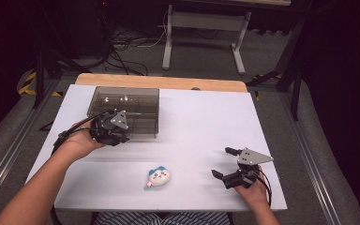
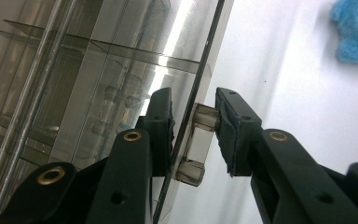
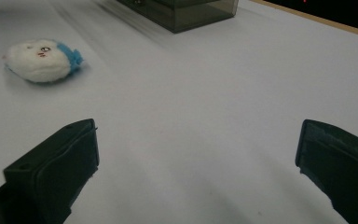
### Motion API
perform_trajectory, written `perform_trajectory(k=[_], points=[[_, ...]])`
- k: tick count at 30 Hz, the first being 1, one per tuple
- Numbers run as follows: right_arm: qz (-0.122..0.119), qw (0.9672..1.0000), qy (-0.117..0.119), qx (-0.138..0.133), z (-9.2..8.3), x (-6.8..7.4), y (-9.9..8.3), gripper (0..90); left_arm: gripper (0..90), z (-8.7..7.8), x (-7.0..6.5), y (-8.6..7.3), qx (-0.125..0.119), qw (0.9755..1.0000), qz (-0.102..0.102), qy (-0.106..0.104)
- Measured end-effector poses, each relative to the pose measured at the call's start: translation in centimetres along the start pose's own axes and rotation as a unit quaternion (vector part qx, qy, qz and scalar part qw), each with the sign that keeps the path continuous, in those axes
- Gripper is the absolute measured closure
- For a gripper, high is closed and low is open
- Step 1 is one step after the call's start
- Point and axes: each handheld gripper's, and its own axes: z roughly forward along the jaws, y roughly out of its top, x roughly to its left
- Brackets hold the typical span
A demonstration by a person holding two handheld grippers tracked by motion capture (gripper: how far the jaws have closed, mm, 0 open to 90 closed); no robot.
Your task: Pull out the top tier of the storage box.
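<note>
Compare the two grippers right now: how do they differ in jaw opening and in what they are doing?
The left gripper has its jaws close together around the clear handle of the smoky box; the right gripper stands wide open with nothing between its jaws. The left is at the box, the right over bare table near the plush toy. Both are hand-held.

Your left tool [image 2: 195, 135] has its two black jaws set either side of the clear handle [image 2: 199, 144] on the smoky transparent box [image 2: 74, 84]. The right pad touches the handle's knob; the left pad sits against the box's front panel. Inside the box you see clear dividers. A blue plush edge [image 2: 354, 32] lies on the white worktop [image 2: 284, 84] beyond.
</note>
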Motion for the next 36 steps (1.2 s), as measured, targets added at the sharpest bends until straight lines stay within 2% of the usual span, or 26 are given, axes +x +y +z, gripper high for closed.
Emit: perform_trajectory(k=[6,8,9,12,13,14,16,17,19,21,22,23,27,29,31,32,33,36], points=[[-0.001,1.0,0.0,0.0,0.0,0.0,0.0,0.0,68.3,0.0,-0.1,-0.2,0.0,1.0,-0.004,-0.002],[-0.001,1.0,0.0,0.0,0.0,0.0,0.0,0.0,63.2,-0.1,-0.1,-0.3,-0.01,0.9999,-0.009,-0.005],[-0.001,1.0,0.0,0.0,0.0,0.0,0.0,0.0,59.5,-0.3,-0.1,-0.4,-0.022,0.9996,-0.014,-0.005],[-0.001,1.0,0.0,0.001,0.0,0.0,0.0,0.0,55.8,-1.1,-0.3,-0.7,-0.056,0.998,-0.028,-0.01],[0.001,1.0,0.0,0.001,0.0,0.0,0.0,0.0,51.1,-1.4,-0.3,-0.8,-0.068,0.9971,-0.032,-0.01],[0.0,1.0,0.0,0.001,0.0,0.0,0.0,0.0,50.0,-1.8,-0.5,-1.1,-0.088,0.9952,-0.042,-0.013],[0.001,1.0,0.0,0.002,0.0,0.0,0.0,0.0,48.9,-1.9,-0.6,-1.2,-0.093,0.9945,-0.045,-0.015],[0.002,1.0,-0.001,0.002,0.1,0.0,0.0,0.0,46.9,-2.1,-0.7,-1.4,-0.104,0.993,-0.053,-0.015],[0.005,1.0,-0.003,0.004,0.2,-0.1,0.1,0.0,39.9,-2.4,-0.8,-1.7,-0.124,0.99,-0.067,-0.013],[0.003,1.0,-0.001,0.007,0.3,-0.1,0.2,0.0,36.7,-2.6,-1.0,-2.1,-0.148,0.9855,-0.082,-0.015],[0.001,1.0,0.0,0.008,0.4,-0.1,0.2,0.0,33.7,-2.8,-1.1,-2.4,-0.169,0.9802,-0.101,-0.017],[0.001,1.0,0.0,0.008,0.4,-0.1,0.2,0.0,30.9,-2.8,-1.1,-2.4,-0.169,0.9802,-0.101,-0.017],[0.002,1.0,0.004,0.008,0.5,-0.1,0.3,0.0,24.7,-2.9,-1.4,-3.1,-0.203,0.9705,-0.128,-0.016],[0.0,0.9999,0.004,0.01,0.6,0.1,0.5,0.0,19.7,-2.9,-1.6,-3.5,-0.217,0.9661,-0.14,-0.006],[-0.003,0.9999,0.004,0.014,0.7,0.2,0.6,0.0,16.9,-2.9,-1.9,-4.0,-0.235,0.96,-0.152,0.001],[0.001,0.9999,0.011,0.009,0.8,0.3,0.8,0.0,15.4,-3.0,-2.2,-4.7,-0.252,0.9535,-0.164,0.013],[0.001,0.9999,0.011,0.009,0.8,0.3,0.8,0.0,14.9,-3.0,-2.2,-4.7,-0.252,0.9535,-0.164,0.013],[-0.001,0.9998,0.018,0.006,1.1,0.6,1.3,0.0,13.6,-3.1,-2.6,-5.5,-0.274,0.9454,-0.175,0.029]])
